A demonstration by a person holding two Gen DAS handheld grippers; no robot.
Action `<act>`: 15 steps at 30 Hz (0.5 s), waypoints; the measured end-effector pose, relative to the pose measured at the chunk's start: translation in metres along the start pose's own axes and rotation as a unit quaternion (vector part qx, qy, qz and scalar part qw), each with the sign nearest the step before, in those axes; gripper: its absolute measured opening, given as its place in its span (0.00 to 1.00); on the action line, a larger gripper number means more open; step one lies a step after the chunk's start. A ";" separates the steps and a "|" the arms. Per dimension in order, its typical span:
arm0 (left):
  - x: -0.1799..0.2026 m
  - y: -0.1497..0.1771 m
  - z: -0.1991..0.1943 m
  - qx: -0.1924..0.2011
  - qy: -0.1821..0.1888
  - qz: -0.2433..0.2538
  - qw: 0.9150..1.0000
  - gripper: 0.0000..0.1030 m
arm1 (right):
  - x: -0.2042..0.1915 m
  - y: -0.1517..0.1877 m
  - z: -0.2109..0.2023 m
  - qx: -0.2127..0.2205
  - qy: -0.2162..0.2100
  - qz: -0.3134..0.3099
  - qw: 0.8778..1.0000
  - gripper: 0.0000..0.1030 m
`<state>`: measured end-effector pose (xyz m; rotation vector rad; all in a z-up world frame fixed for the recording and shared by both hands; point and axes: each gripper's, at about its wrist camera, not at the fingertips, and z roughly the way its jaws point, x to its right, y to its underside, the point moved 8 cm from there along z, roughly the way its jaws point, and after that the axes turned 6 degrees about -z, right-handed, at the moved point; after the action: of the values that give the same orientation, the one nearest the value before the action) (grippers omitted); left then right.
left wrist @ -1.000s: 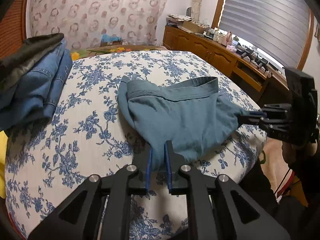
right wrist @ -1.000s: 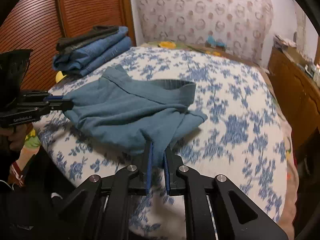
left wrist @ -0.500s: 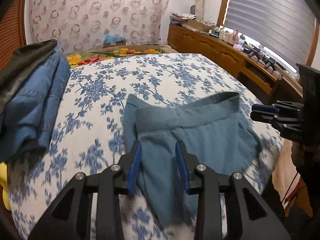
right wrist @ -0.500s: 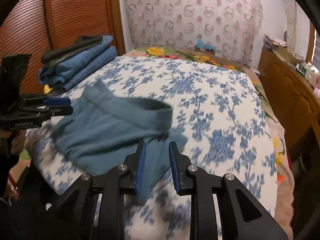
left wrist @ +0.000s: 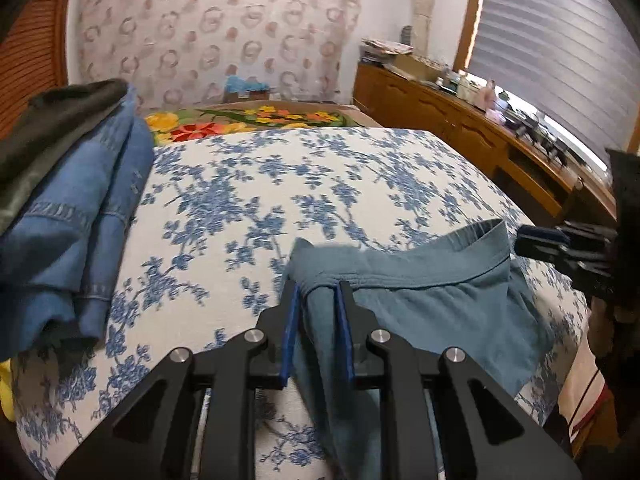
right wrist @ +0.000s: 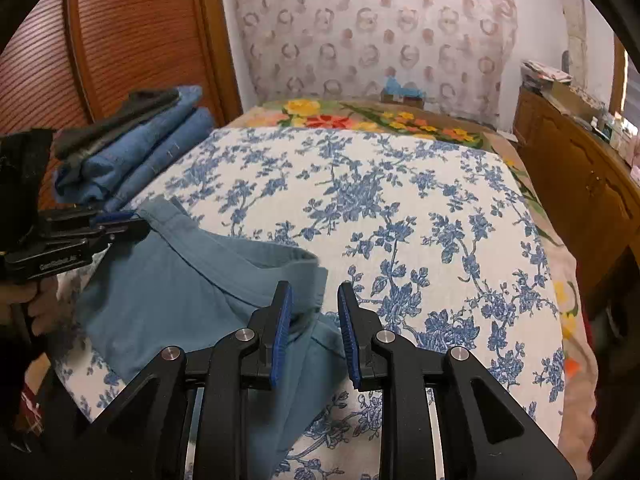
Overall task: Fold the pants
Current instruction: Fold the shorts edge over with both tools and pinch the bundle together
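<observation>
Teal pants [left wrist: 420, 304] lie bunched at the near edge of the flower-print bed, waistband toward the far side; they also show in the right wrist view [right wrist: 172, 300]. My left gripper [left wrist: 316, 292] is open, its blue pads either side of a fold of the waistband's left corner. It shows from the side in the right wrist view [right wrist: 132, 220]. My right gripper [right wrist: 314, 296] is open over the waistband's right end, with cloth below the gap. It shows in the left wrist view [left wrist: 536, 236] beside the waistband.
A stack of folded jeans and dark clothes [left wrist: 68, 216] sits on the bed's left side, also in the right wrist view [right wrist: 132, 140]. A wooden sideboard [left wrist: 480, 136] with clutter runs along the right under the window. A floral blanket [left wrist: 248, 118] lies beyond the bed cover [left wrist: 280, 184].
Both grippers let go of the pants' lower edge and opened. They moved forward to the waistband corners. The pants settled onto the bed.
</observation>
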<state>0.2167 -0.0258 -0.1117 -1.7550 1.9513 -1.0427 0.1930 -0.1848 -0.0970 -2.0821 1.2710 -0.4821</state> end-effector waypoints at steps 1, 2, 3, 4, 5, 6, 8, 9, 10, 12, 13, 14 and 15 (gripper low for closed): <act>-0.002 0.001 -0.001 0.000 0.000 -0.005 1.000 0.17 | -0.001 0.001 -0.002 0.001 0.000 0.001 1.000 0.24; -0.003 0.001 -0.001 -0.002 0.001 -0.010 1.000 0.18 | -0.001 0.002 -0.003 0.000 0.001 0.001 1.000 0.32; -0.004 0.002 0.001 -0.005 0.002 -0.012 1.000 0.21 | -0.002 0.005 -0.005 -0.002 0.004 0.002 1.000 0.40; -0.005 0.002 0.001 -0.006 0.000 -0.013 1.000 0.22 | -0.002 0.008 -0.005 -0.004 0.006 0.003 1.000 0.41; -0.005 0.002 0.001 -0.007 -0.003 -0.013 1.000 0.25 | -0.003 0.012 -0.006 -0.006 0.008 0.003 1.000 0.41; -0.006 0.002 0.002 -0.008 -0.006 -0.013 1.000 0.27 | -0.004 0.015 -0.007 -0.007 0.007 0.005 1.000 0.42; -0.006 0.005 0.004 -0.013 -0.008 -0.011 1.000 0.29 | -0.006 0.022 -0.008 -0.010 -0.001 0.015 1.000 0.45; -0.007 0.006 0.006 -0.017 -0.009 -0.010 1.000 0.31 | -0.006 0.025 -0.009 -0.010 -0.003 0.019 1.000 0.48; -0.008 0.008 0.008 -0.021 -0.011 -0.010 1.000 0.32 | -0.006 0.028 -0.009 -0.011 -0.004 0.022 1.000 0.50; -0.009 0.011 0.012 -0.028 -0.014 -0.008 0.999 0.35 | -0.006 0.033 -0.007 -0.017 -0.002 0.025 1.000 0.54; -0.010 0.012 0.013 -0.028 -0.015 -0.009 0.999 0.36 | -0.006 0.035 -0.006 -0.019 -0.001 0.027 0.999 0.54; -0.010 0.013 0.014 -0.028 -0.015 -0.011 0.999 0.37 | -0.005 0.038 -0.004 -0.023 -0.002 0.032 0.999 0.54; -0.011 0.013 0.014 -0.028 -0.014 -0.012 0.999 0.37 | -0.004 0.040 -0.002 -0.026 -0.002 0.036 0.999 0.55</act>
<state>0.2185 -0.0202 -0.1329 -1.8172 1.9646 -0.9759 0.1644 -0.1948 -0.1228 -2.0720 1.3637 -0.4161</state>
